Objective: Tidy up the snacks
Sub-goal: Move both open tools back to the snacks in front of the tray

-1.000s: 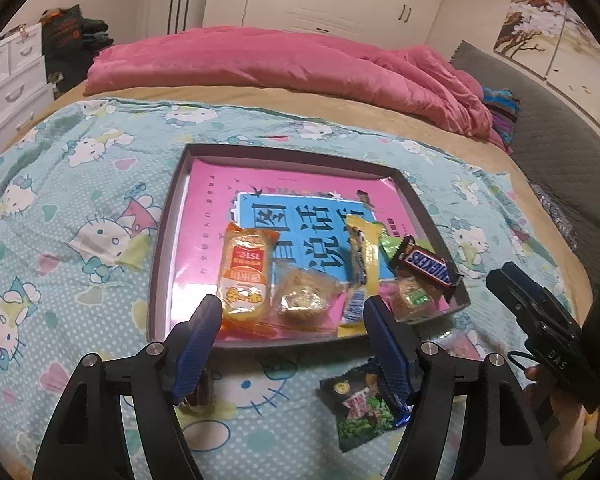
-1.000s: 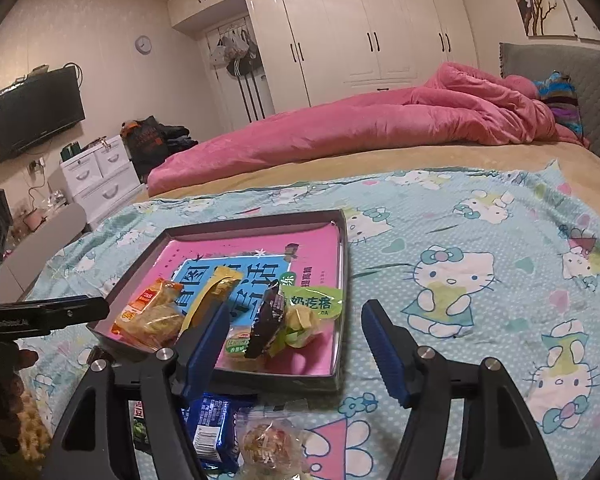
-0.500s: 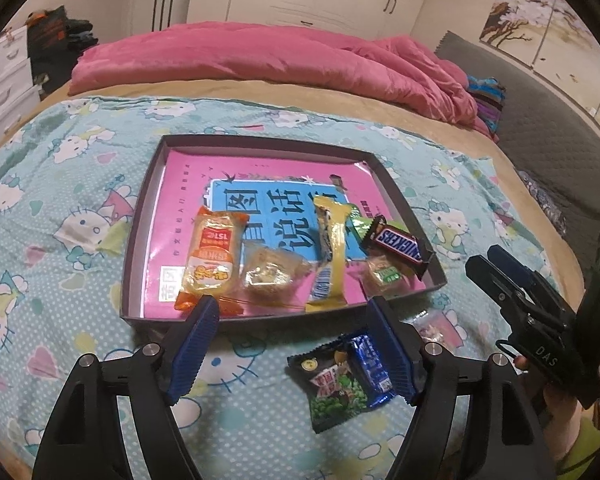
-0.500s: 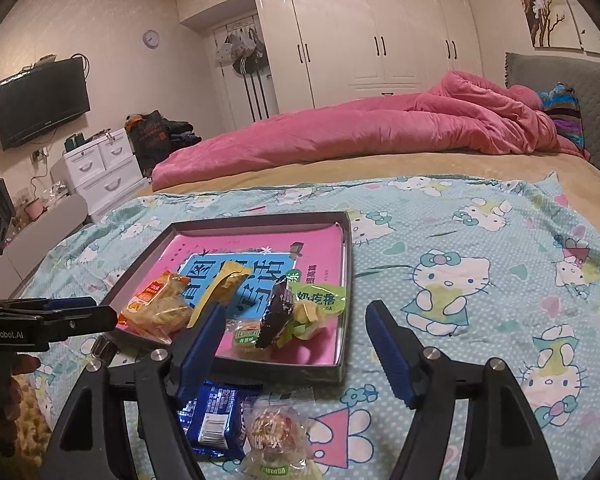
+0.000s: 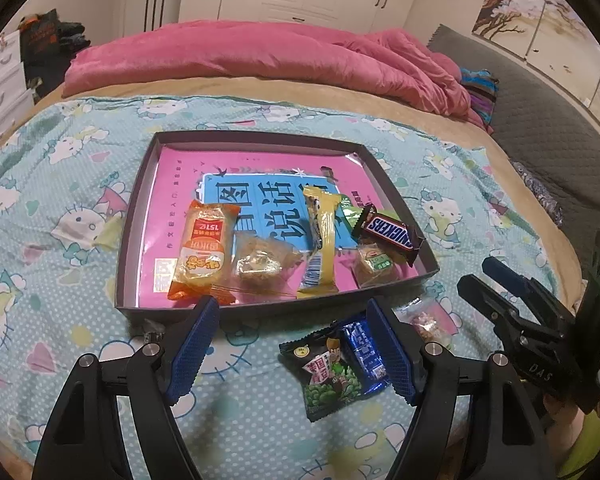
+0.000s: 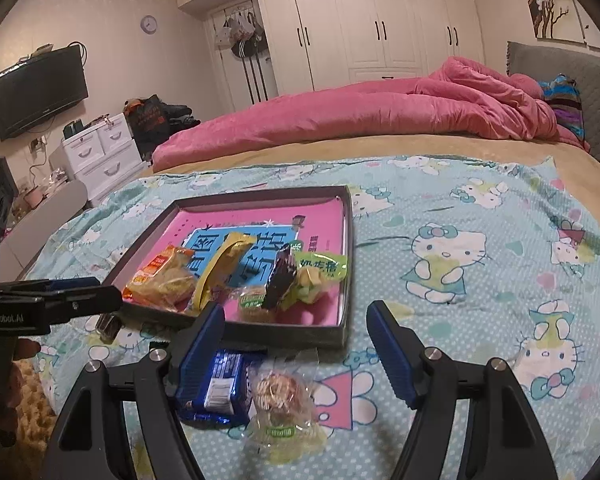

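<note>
**Snacks half sorted, both grippers hovering empty**

Since a second ago the left wrist view has slid so the green-and-black pea packet (image 5: 327,372) and the blue wrapped snack (image 5: 365,354) sit further in between the left gripper (image 5: 294,344) fingers, instead of tucked by the right finger. Right gripper (image 6: 296,350) jaws also look a touch wider than before.

Both grippers are spread wide and holding nothing. In the left wrist view the pea packet and blue snack lie on the Hello Kitty sheet (image 5: 52,208) just in front of the tray, between the blue pads but not pinched. In the right wrist view a clear-wrapped round pastry (image 6: 278,396) lies between the fingers, loose on the sheet, with the blue snack (image 6: 220,384) just beside it, partly behind the left finger.

The dark tray (image 5: 140,208) has a pink book (image 5: 180,184) lying flat inside. On the book, along the near edge: an orange-wrapped cake (image 5: 204,252), a clear-wrapped pastry (image 5: 262,262), a long yellow bar (image 5: 320,236), a small green-labelled sweet (image 5: 376,262) and a Snickers (image 5: 390,234) propped on a green packet (image 5: 350,212).

One small dark-wrapped item (image 6: 107,326) sits on the sheet at the tray's near left corner; can't tell what it is.

A pink duvet (image 6: 360,112) is bunched at the far side of the bed.
</note>
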{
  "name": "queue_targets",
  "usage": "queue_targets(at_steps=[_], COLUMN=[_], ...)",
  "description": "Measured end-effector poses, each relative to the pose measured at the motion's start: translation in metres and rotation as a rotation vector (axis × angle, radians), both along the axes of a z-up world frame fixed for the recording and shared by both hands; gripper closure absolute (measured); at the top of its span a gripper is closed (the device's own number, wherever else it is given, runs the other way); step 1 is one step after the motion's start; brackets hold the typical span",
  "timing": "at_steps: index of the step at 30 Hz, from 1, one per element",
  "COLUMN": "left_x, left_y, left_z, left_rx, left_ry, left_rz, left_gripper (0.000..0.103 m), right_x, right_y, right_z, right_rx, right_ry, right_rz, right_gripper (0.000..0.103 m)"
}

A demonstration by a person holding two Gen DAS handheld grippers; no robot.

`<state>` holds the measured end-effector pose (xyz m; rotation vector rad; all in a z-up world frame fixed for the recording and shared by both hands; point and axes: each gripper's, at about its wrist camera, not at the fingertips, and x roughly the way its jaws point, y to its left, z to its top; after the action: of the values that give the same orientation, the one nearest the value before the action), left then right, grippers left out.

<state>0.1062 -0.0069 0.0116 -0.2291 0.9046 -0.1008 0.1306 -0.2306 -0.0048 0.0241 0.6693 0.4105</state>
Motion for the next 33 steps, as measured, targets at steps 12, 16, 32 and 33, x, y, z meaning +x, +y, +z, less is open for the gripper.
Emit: queue_targets(at_steps=[12,16,32,33], left_x=[-0.004,-0.004,-0.007,-0.007], left_y=[0.000,0.002,-0.005,-0.005], left_z=[-0.003,-0.004,-0.013,-0.014], left_rx=[-0.014,-0.018,-0.024,-0.024], left_ry=[0.011,0.014,0.040,0.042], left_rz=[-0.003,0.003,-0.028,-0.028], left_gripper=[0.026,0.026,0.026,0.026], right_x=[-0.010,-0.011,-0.017,-0.017], right_y=[0.004,0.004,0.009,0.009], right_z=[-0.003,-0.004,-0.010,-0.011], right_rx=[-0.028,-0.037,-0.079,-0.081], right_ry=[0.026,0.031,0.061,0.063], right_rz=[-0.001,-0.004,-0.003,-0.003], right_gripper=[0.030,0.030,0.030,0.030])
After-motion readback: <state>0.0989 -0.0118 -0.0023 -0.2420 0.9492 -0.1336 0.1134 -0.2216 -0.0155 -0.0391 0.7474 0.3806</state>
